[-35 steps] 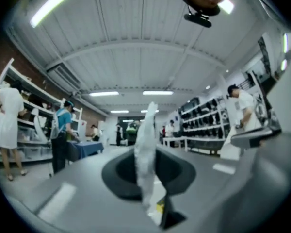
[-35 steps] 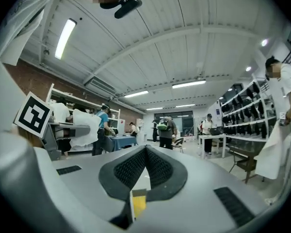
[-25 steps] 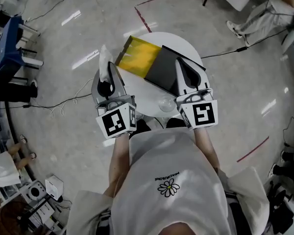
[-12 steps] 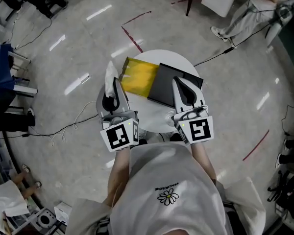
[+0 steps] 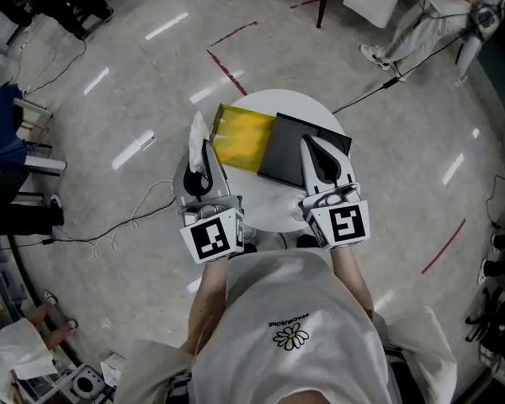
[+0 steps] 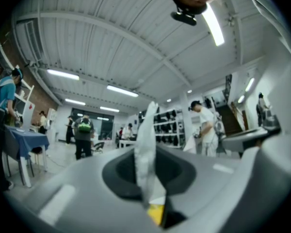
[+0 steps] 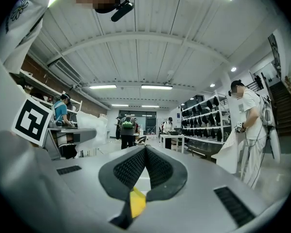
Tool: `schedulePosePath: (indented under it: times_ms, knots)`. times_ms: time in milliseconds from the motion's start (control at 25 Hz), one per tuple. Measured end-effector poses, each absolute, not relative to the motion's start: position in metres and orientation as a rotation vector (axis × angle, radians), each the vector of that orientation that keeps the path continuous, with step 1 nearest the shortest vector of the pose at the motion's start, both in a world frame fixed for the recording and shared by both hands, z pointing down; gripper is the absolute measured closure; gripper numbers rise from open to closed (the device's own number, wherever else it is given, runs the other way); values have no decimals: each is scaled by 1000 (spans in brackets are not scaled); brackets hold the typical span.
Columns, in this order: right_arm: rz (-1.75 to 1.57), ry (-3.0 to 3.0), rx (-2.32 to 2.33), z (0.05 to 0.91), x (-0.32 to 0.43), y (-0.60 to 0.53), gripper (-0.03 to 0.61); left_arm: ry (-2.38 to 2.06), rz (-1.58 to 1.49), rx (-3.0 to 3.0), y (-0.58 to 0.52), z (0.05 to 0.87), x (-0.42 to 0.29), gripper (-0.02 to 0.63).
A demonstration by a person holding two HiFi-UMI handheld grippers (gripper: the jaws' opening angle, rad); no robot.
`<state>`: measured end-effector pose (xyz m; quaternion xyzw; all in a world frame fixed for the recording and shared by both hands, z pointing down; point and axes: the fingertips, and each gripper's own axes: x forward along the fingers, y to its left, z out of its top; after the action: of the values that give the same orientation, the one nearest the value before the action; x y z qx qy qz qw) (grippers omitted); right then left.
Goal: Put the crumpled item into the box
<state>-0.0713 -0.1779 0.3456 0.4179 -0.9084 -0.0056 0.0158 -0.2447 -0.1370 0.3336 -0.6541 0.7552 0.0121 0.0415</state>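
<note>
- Plainly, the crumpled item [image 5: 198, 135], a pale wad of paper or tissue, is off the table and pinched in the left gripper [image 5: 204, 151]. The left gripper view shows it [image 6: 146, 140] standing up as a thin strip between jaws drawn narrow against it.
- As far as the head view tells, it hangs just beside the near-left edge of the box [image 5: 244, 140], not yet over the box itself.
- The box lies open on the round white table [image 5: 273, 202], a yellow half toward the left and a dark grey half [image 5: 290, 151] toward the right.
- The right gripper [image 5: 310, 146] hovers over the dark grey half, its jaws together with nothing between them.
- Step in hand, by my reading: carrying the item to the box. The pick-up looks done, the drop not yet.
- The next move calls for bringing the left gripper forward and rightward until the wad is over the yellow half, then parting the jaws. So light a wad may cling to a pad.
</note>
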Motion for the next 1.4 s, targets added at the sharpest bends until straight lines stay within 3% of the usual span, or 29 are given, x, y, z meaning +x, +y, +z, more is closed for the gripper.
schedulePosePath:
  times_ms: [280, 480, 960, 1400]
  knots:
    - [-27, -2808, 1293, 348, -84, -181, 578, 2277, -68, -2010, -162, 345, -266, 571]
    - [-7, -2774, 1321, 355, -83, -184, 578, 2070, -348, -2057, -202, 370, -262, 577]
    - [32, -2641, 1400, 373, -46, -169, 578, 1391, -1121, -1999, -283, 501, -235, 577]
    - [80, -2574, 1459, 386, -29, -165, 578, 958, -1526, -2001, -295, 626, -225, 575]
